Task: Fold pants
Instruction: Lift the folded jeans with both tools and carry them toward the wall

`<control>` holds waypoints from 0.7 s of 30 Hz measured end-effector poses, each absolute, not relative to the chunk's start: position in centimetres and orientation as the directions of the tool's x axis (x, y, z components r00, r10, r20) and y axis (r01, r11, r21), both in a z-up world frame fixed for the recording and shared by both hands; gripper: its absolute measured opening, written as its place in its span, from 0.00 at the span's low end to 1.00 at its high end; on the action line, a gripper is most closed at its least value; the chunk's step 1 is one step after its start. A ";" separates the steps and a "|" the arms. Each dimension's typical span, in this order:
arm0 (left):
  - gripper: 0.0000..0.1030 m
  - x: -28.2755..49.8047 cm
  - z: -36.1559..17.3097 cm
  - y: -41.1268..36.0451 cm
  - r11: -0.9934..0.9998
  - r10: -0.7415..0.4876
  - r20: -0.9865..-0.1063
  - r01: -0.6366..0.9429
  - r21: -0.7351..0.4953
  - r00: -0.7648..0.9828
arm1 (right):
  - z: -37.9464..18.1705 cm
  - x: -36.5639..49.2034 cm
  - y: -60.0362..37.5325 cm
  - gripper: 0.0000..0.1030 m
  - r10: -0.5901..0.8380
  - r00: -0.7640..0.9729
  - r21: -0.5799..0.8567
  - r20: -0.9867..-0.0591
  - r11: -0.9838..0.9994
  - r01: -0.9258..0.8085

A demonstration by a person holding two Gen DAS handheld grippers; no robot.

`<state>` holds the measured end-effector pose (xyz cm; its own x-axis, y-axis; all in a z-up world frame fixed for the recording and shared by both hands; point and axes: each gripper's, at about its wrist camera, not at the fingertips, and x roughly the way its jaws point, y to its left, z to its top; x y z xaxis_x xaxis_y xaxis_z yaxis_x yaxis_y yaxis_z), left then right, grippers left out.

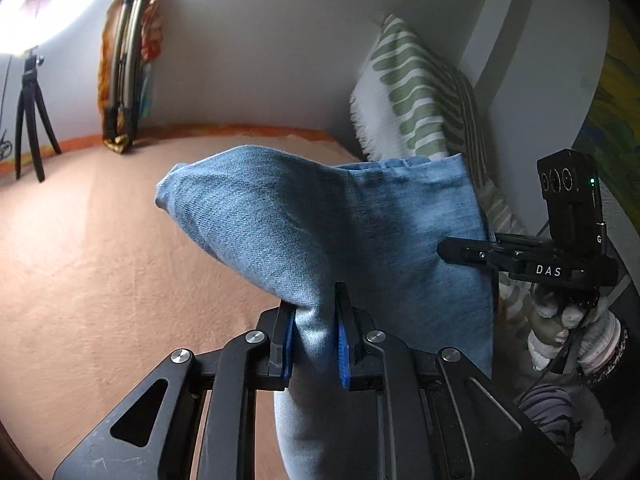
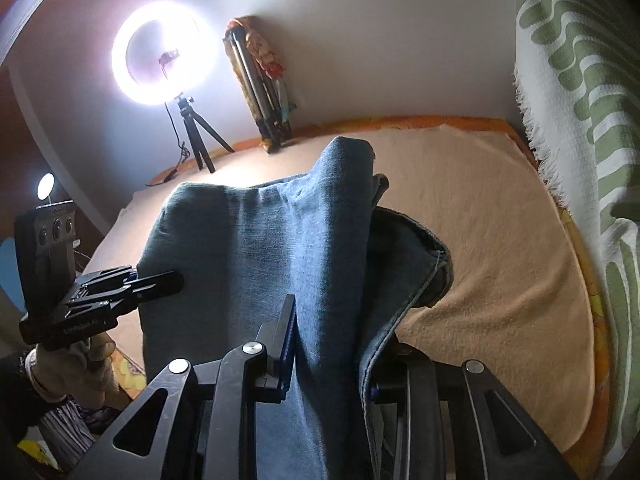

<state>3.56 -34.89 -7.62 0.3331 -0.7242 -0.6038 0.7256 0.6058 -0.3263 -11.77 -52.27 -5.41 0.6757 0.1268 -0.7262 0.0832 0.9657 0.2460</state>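
Blue denim pants point(image 1: 328, 232) hang in the air above the bed, held between both grippers. My left gripper point(image 1: 314, 320) is shut on a bunched edge of the pants; its blue pads pinch the cloth. My right gripper point(image 2: 328, 340) is shut on another part of the pants point(image 2: 272, 248), and the cloth drapes over its right finger and hides it. The right gripper also shows in the left wrist view point(image 1: 452, 249), touching the pants' right edge. The left gripper shows in the right wrist view point(image 2: 172, 280) at the pants' left edge.
A peach blanket covers the bed point(image 2: 480, 240) under the pants. A green-and-white patterned cushion point(image 1: 416, 92) leans at the right wall. A lit ring light on a small tripod point(image 2: 164, 56) and a folded tripod point(image 2: 260, 92) stand at the far wall.
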 end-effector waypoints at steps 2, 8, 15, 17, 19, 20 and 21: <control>0.14 3.3 -7.1 -34.5 0.603 -0.730 -0.596 0.727 -0.329 0.336 | -4.8 -12.4 -51.9 0.26 0.124 0.683 0.243 -0.720 0.967 0.081; 0.14 2.7 -5.8 -33.9 0.591 -0.745 -0.574 0.737 -0.329 0.341 | -3.0 -13.1 -50.9 0.24 0.126 0.704 0.238 -0.699 0.969 0.062; 0.13 2.3 -4.2 -33.0 0.585 -0.761 -0.535 0.745 -0.320 0.367 | -1.1 -13.9 -49.4 0.20 0.122 0.728 0.216 -0.675 0.976 0.037; 0.13 2.4 -3.6 -33.0 0.584 -0.764 -0.526 0.747 -0.317 0.374 | -0.7 -14.0 -49.0 0.19 0.115 0.736 0.207 -0.667 0.978 0.034; 0.13 2.2 -3.1 -33.1 0.582 -0.765 -0.517 0.756 -0.300 0.384 | -0.3 -13.9 -48.9 0.18 0.113 0.744 0.205 -0.658 0.978 0.032; 0.13 2.2 -2.8 -33.2 0.583 -0.764 -0.512 0.759 -0.290 0.392 | 0.0 -13.8 -48.9 0.18 0.117 0.750 0.208 -0.651 0.978 0.028; 0.13 2.2 -2.6 -33.3 0.582 -0.765 -0.509 0.763 -0.282 0.395 | 0.2 -13.7 -49.0 0.18 0.115 0.757 0.211 -0.643 0.977 0.031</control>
